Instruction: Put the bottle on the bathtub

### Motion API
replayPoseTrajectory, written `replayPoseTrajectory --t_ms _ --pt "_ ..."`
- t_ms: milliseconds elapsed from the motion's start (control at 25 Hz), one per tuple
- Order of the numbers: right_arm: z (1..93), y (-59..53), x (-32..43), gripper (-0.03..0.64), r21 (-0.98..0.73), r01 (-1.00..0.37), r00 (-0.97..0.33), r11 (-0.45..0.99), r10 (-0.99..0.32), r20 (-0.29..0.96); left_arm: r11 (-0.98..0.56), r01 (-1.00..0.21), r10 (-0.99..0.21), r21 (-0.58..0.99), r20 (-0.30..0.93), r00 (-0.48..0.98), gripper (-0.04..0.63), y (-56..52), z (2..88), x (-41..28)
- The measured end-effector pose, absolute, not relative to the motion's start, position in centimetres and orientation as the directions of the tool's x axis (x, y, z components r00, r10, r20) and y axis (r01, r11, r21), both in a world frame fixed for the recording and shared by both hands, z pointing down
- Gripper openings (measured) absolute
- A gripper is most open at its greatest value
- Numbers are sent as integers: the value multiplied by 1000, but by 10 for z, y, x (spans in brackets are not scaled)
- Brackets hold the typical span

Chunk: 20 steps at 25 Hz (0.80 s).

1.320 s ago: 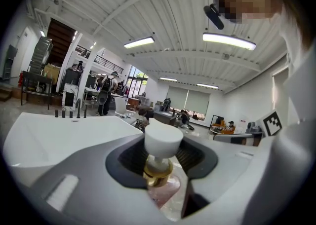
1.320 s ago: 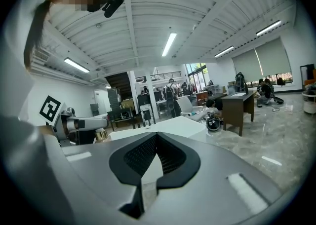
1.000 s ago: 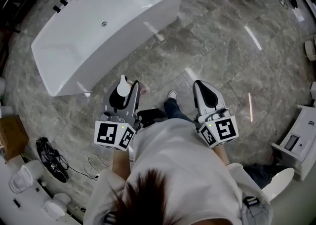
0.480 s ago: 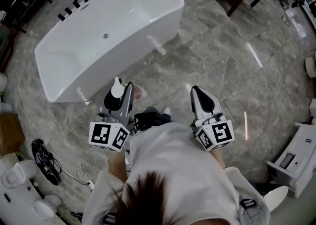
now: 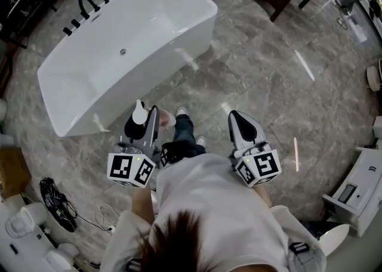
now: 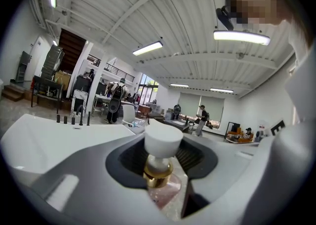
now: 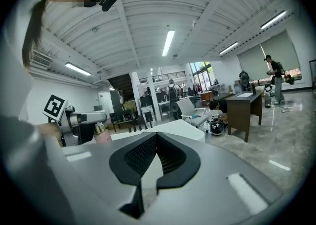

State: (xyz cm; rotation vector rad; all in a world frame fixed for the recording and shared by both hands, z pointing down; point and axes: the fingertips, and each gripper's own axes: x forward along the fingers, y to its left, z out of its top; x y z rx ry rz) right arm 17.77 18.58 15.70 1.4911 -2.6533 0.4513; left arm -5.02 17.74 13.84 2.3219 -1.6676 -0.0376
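Bottle: we hold the clear pinkish bottle with a gold collar and a round white cap [image 6: 161, 167] upright between the left jaws, the cap standing above the pads. It is up in the air over the floor, not on the tub.
Left gripper: our grey two-jaw left gripper [image 5: 141, 116] stands well parted, its black ribbed pads pressed against the bottle's body on either side.
Right gripper: our grey right gripper [image 7: 154, 156] has its jaws drawn together at the tips, with nothing between them. It is held beside the left one, apart from it.
Bathtub: the white freestanding rectangular bathtub [image 5: 149, 23] lies ahead and to our left, near the left gripper's tip but not touching it. We see black tap fittings [image 5: 86, 7] at its far rim.
Floor: grey veined marble tiles [image 5: 268, 74] lie under us. In the head view our sneakers [image 5: 182, 111] show between the two grippers.
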Motion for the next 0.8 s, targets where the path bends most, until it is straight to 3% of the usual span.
replayPoseTrajectory --t_ms 800 --pt "144 21 104 0 -207 -867 -490 454 -853 180 -380 -894 -893 237 157 421 202 11 152 -105"
